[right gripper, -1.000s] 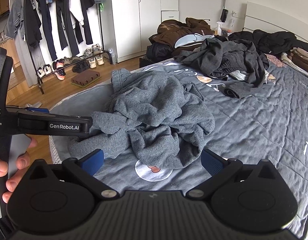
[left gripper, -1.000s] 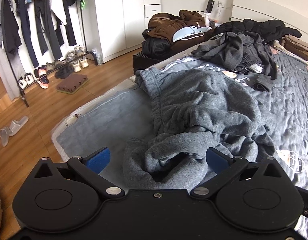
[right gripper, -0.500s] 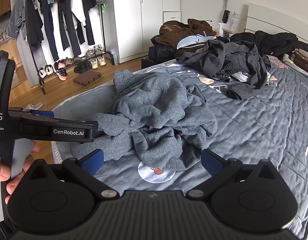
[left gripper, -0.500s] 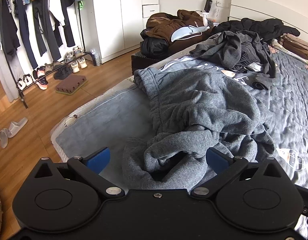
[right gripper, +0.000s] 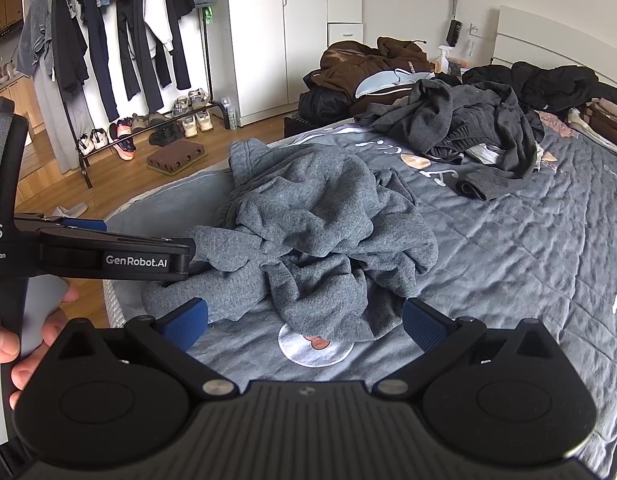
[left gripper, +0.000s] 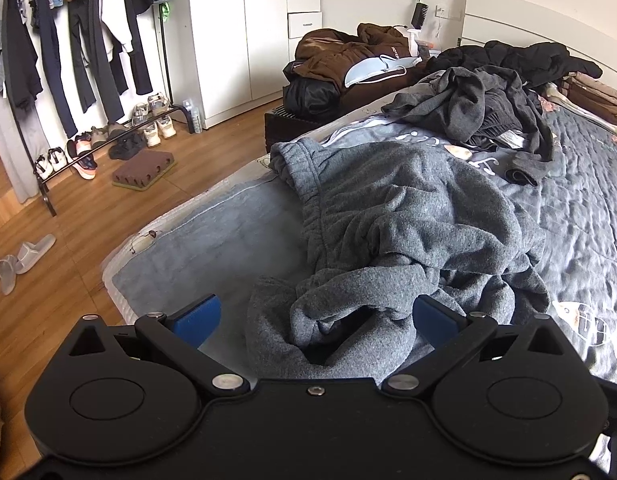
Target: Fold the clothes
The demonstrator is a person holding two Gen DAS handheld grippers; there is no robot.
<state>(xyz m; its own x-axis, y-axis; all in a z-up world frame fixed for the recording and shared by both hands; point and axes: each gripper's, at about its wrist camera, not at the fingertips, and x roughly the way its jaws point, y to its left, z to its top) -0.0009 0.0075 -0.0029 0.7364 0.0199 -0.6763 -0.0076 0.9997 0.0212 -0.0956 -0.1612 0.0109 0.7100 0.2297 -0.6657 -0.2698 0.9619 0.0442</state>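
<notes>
A crumpled grey fleece garment (left gripper: 404,236) (right gripper: 320,232) with an elastic waistband lies bunched on the grey quilted bed (left gripper: 580,208) (right gripper: 528,248). My left gripper (left gripper: 316,316) is open, its blue pads wide apart on either side of the garment's near folds, just above them. My right gripper (right gripper: 304,320) is also open and hovers over the garment's near edge and a round print on the quilt. In the right wrist view the left gripper's black body (right gripper: 108,258) comes in from the left, held by a hand (right gripper: 12,344).
A pile of dark grey and black clothes (left gripper: 488,108) (right gripper: 480,132) lies further up the bed. Brown jackets (left gripper: 340,56) are heaped beyond the bed's far side. On the left are wooden floor, a clothes rack with shoes (left gripper: 92,148), slippers (left gripper: 20,260) and a white wardrobe (left gripper: 236,32).
Both grippers have moved slightly forward and lower toward the grey garment. Both stay open, and the garment has not moved.
</notes>
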